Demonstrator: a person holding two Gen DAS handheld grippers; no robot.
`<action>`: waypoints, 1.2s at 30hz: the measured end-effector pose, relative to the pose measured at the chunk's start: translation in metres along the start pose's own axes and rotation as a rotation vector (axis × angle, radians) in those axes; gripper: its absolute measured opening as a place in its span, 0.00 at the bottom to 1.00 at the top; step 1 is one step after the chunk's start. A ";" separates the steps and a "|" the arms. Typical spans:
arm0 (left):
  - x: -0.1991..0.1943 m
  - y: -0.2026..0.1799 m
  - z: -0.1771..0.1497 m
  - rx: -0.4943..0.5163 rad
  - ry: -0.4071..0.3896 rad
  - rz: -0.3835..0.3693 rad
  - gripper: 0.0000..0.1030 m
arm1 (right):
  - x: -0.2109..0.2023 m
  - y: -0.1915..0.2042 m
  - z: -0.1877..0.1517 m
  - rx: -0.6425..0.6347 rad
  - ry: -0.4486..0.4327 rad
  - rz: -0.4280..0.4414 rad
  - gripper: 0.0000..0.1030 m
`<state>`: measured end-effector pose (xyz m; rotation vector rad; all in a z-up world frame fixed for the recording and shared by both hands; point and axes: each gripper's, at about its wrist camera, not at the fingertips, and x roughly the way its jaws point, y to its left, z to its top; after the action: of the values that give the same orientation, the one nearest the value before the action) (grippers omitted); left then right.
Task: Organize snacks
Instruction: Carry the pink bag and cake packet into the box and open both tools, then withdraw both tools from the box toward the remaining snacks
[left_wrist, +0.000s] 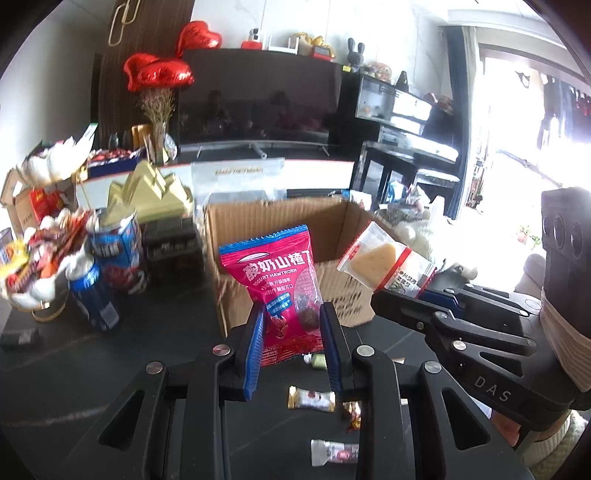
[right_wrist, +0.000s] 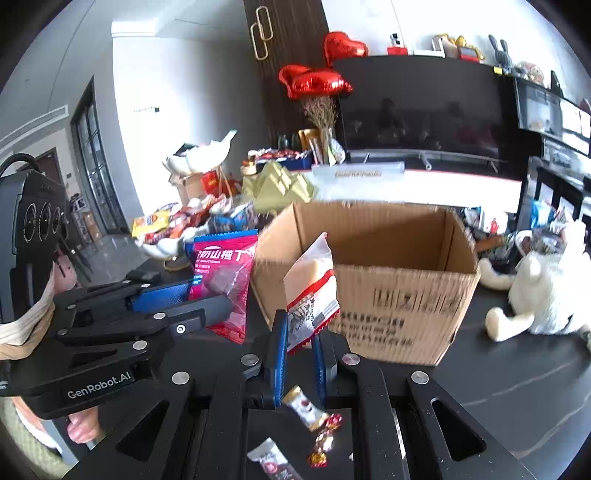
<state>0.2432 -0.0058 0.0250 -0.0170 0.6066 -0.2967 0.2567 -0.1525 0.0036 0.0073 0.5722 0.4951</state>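
My left gripper is shut on a pink yogurt hawthorn snack bag and holds it upright above the dark table, in front of an open cardboard box. My right gripper is shut on a clear packet with a yellow cake and red stripes, also held up before the box. The right gripper shows in the left wrist view with its packet. The left gripper shows in the right wrist view with the pink bag.
Small wrapped candies lie on the table below the grippers. Blue cans and a bowl of snacks stand at the left. A white plush cat lies right of the box.
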 end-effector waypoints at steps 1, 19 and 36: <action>-0.001 0.000 0.006 0.002 -0.006 0.001 0.29 | 0.000 0.000 0.005 0.000 -0.006 -0.006 0.13; 0.047 0.011 0.085 0.022 -0.002 -0.008 0.29 | 0.034 -0.029 0.074 -0.037 0.021 -0.084 0.14; 0.034 0.004 0.069 0.018 -0.004 0.063 0.60 | 0.008 -0.028 0.063 -0.042 -0.028 -0.253 0.52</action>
<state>0.3102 -0.0165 0.0625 0.0192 0.5991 -0.2409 0.3073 -0.1654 0.0489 -0.0970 0.5268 0.2599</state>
